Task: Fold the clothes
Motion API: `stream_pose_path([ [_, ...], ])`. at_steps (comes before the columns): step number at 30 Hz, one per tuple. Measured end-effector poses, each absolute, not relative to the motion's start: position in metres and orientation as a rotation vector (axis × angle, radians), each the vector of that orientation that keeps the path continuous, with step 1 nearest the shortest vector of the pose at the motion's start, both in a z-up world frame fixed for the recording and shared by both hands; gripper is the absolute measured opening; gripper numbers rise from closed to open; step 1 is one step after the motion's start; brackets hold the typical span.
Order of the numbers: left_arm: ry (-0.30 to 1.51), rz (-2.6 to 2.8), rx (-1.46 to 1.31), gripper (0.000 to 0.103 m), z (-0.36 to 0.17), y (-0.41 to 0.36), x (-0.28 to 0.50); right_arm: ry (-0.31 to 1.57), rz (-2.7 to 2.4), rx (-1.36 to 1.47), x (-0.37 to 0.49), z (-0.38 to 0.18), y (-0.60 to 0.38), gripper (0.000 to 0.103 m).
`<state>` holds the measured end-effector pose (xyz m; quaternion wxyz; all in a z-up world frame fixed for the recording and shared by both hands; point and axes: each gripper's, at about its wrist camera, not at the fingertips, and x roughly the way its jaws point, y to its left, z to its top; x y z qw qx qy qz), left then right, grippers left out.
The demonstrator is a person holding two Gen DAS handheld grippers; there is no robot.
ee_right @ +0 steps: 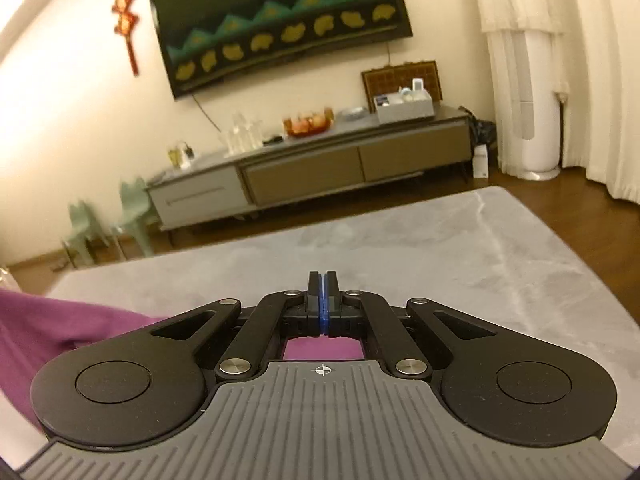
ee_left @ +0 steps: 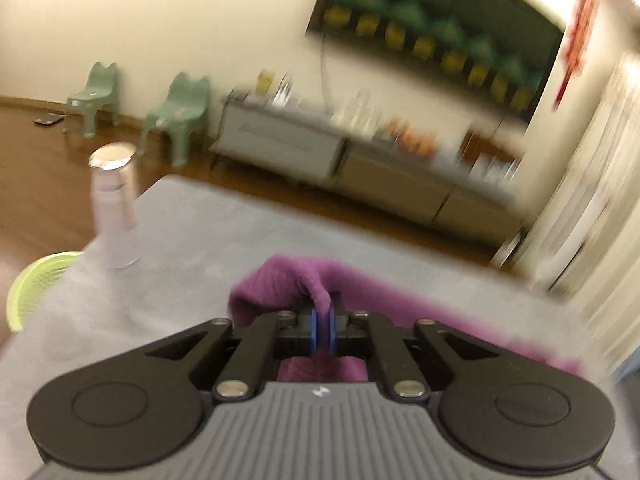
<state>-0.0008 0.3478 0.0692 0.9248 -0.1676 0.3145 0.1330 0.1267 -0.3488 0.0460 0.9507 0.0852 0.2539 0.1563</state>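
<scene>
Cloth (ee_left: 280, 280), purple, lies on the grey bench (ee_left: 192, 232) at 6 o'clock. Left gripper (ee_left: 323, 320) pinches a fold; right gripper (ee_right: 322, 300) is closed, holding nothing visible. Lift slowly, keep edges even.

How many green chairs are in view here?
2. Both stand on the floor against the far wall, left of the cabinet: one chair further left, the other chair next to the cabinet's end. Others could be out of frame.

A home living room: wall-mounted television (ee_right: 276, 28) above a low media cabinet (ee_right: 320, 168), curtains (ee_right: 600, 60), wood floor (ee_right: 580, 208).
</scene>
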Motion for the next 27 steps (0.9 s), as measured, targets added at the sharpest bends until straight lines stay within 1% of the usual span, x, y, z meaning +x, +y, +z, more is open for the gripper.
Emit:
stream_pose_path([
  [1, 0.697, 0.294, -0.325, 0.006, 0.057, 0.348, 0.001, 0.54, 0.304, 0.18, 0.126, 0.041, -0.355, 0.002],
  [2, 0.742, 0.303, -0.328, 0.006, 0.041, 0.349, 0.003, 0.574, 0.297, 0.198, 0.129, 0.03, -0.355, 0.013],
  [4, 0.776, 0.323, -0.346, 0.008, 0.015, 0.347, 0.002, 0.659, 0.301, 0.17, 0.139, 0.006, -0.334, 0.018],
  [5, 0.772, 0.329, -0.359, 0.009, 0.006, 0.344, -0.001, 0.702, 0.304, 0.153, 0.144, -0.006, -0.322, 0.032],
  [6, 0.755, 0.337, -0.368, 0.013, 0.001, 0.339, -0.004, 0.707, 0.328, 0.133, 0.145, -0.011, -0.309, 0.057],
  [7, 0.728, 0.342, -0.368, 0.017, 0.0, 0.334, -0.007, 0.706, 0.358, 0.113, 0.145, -0.015, -0.295, 0.068],
  [8, 0.7, 0.347, -0.368, 0.019, 0.0, 0.329, -0.01, 0.704, 0.387, 0.092, 0.145, -0.018, -0.282, 0.079],
  [10, 0.64, 0.35, -0.353, 0.027, 0.005, 0.321, -0.014, 0.703, 0.432, 0.07, 0.149, -0.025, -0.26, 0.08],
  [11, 0.617, 0.348, -0.343, 0.029, 0.008, 0.317, -0.014, 0.704, 0.445, 0.072, 0.154, -0.029, -0.252, 0.08],
  [15, 0.627, 0.306, -0.304, 0.029, 0.003, 0.309, 0.011, 0.71, 0.497, 0.082, 0.173, -0.043, -0.221, 0.08],
  [18, 0.674, 0.276, -0.336, 0.029, -0.021, 0.313, 0.032, 0.719, 0.541, 0.084, 0.186, -0.055, -0.198, 0.078],
  [19, 0.7, 0.276, -0.348, 0.029, -0.032, 0.314, 0.037, 0.726, 0.559, 0.079, 0.188, -0.059, -0.19, 0.075],
  [21, 0.783, 0.276, -0.348, 0.028, -0.052, 0.317, 0.044, 0.766, 0.614, 0.051, 0.193, -0.064, -0.178, 0.017],
  [22, 0.812, 0.28, -0.34, 0.026, -0.056, 0.32, 0.048, 0.772, 0.624, 0.014, 0.193, -0.062, -0.172, 0.009],
  [25, 0.868, 0.293, -0.291, 0.025, -0.065, 0.324, 0.057, 0.686, 0.653, -0.087, 0.194, -0.018, -0.164, 0.007],
  [26, 0.88, 0.297, -0.29, 0.024, -0.067, 0.325, 0.059, 0.645, 0.657, -0.121, 0.194, 0.005, -0.164, 0.006],
  [27, 0.891, 0.303, -0.291, 0.023, -0.07, 0.325, 0.061, 0.582, 0.641, -0.18, 0.195, 0.034, -0.16, 0.0],
])
